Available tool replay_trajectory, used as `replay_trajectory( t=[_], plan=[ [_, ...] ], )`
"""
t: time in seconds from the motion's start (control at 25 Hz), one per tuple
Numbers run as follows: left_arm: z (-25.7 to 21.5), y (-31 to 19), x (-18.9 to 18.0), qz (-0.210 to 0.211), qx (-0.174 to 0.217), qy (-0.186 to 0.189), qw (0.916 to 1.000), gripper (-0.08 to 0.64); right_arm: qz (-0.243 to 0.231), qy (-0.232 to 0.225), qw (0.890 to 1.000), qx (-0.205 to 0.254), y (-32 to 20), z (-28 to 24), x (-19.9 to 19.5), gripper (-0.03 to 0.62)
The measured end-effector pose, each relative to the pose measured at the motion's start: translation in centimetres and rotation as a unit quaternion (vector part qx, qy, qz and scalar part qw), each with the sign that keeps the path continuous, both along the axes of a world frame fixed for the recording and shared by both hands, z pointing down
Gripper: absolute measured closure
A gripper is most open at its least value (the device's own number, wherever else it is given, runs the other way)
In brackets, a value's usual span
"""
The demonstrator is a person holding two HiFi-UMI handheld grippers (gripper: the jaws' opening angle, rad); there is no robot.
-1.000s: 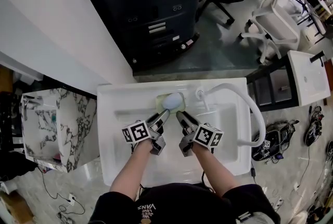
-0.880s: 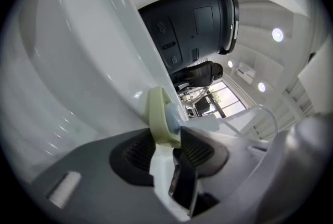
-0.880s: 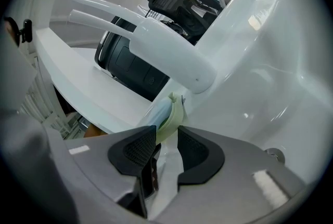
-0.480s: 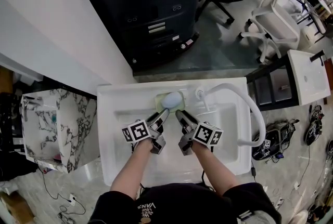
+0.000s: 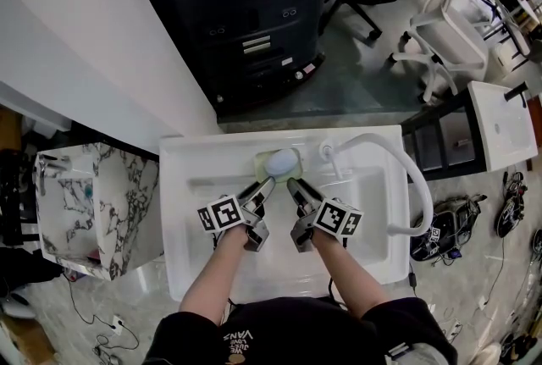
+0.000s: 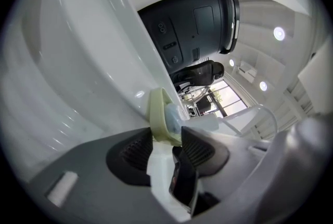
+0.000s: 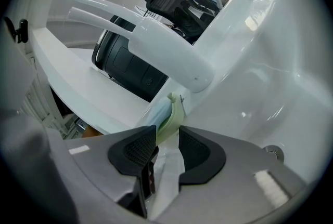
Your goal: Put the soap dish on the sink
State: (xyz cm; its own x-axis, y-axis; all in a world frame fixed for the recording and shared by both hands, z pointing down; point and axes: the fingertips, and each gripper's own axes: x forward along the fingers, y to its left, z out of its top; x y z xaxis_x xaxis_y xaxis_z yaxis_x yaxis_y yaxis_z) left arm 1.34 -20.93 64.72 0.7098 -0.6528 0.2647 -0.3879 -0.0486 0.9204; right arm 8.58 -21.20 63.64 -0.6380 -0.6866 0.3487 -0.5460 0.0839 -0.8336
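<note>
The pale green soap dish (image 5: pixel 278 162), with a light blue soap bar in it, rests on the back ledge of the white sink (image 5: pixel 190 185). My left gripper (image 5: pixel 266 184) reaches it from the front left. Its jaws are opening, and the dish rim (image 6: pixel 159 116) stands between the pads of that gripper (image 6: pixel 167 137). My right gripper (image 5: pixel 293 185) comes in from the front right. In the right gripper view the dish edge (image 7: pixel 174 116) fills the gap at the tips of the right gripper (image 7: pixel 167 140), which is shut on it.
A white faucet (image 5: pixel 326 153) stands just right of the dish, with a long curved hose (image 5: pixel 411 185) looping to the right. A marble-top cabinet (image 5: pixel 118 202) is on the left, a black machine (image 5: pixel 246 16) behind the sink, and a white chair (image 5: pixel 440 41) at the far right.
</note>
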Motion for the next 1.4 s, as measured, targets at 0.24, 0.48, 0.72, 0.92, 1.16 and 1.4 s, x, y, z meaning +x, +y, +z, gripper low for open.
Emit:
replay_trajectory(
  t=[0.24, 0.48, 0.72, 0.92, 1.16, 1.4],
  plan=[
    [0.2, 1.0, -0.5, 0.001, 0.009, -0.034, 0.9994, 0.372, 0.006, 0.013, 1.0, -0.005, 0.3, 0.3, 0.5, 0.476],
    [0.2, 1.3, -0.7, 0.0, 0.014, -0.05, 0.9986, 0.373, 0.012, 0.01, 1.0, -0.006, 0.5, 0.4, 0.6, 0.476],
    [0.6, 3.0, -1.6, 0.003, 0.024, -0.111, 0.9935, 0.373, 0.015, 0.006, 1.0, -0.002, 0.5, 0.2, 0.6, 0.476],
    [0.2, 3.8, -0.8, 0.026, 0.05, -0.165, 0.9846, 0.373, 0.013, 0.007, 1.0, -0.002, 0.5, 0.1, 0.7, 0.476],
    [0.4, 3.5, -0.4, 0.033, 0.064, -0.189, 0.9794, 0.383, 0.008, 0.01, 1.0, -0.001, 0.6, 0.2, 0.5, 0.476],
    [0.3, 2.7, -0.3, 0.031, 0.078, -0.203, 0.9755, 0.425, 0.004, 0.012, 1.0, -0.001, 0.8, 0.4, 0.3, 0.476]
  ],
)
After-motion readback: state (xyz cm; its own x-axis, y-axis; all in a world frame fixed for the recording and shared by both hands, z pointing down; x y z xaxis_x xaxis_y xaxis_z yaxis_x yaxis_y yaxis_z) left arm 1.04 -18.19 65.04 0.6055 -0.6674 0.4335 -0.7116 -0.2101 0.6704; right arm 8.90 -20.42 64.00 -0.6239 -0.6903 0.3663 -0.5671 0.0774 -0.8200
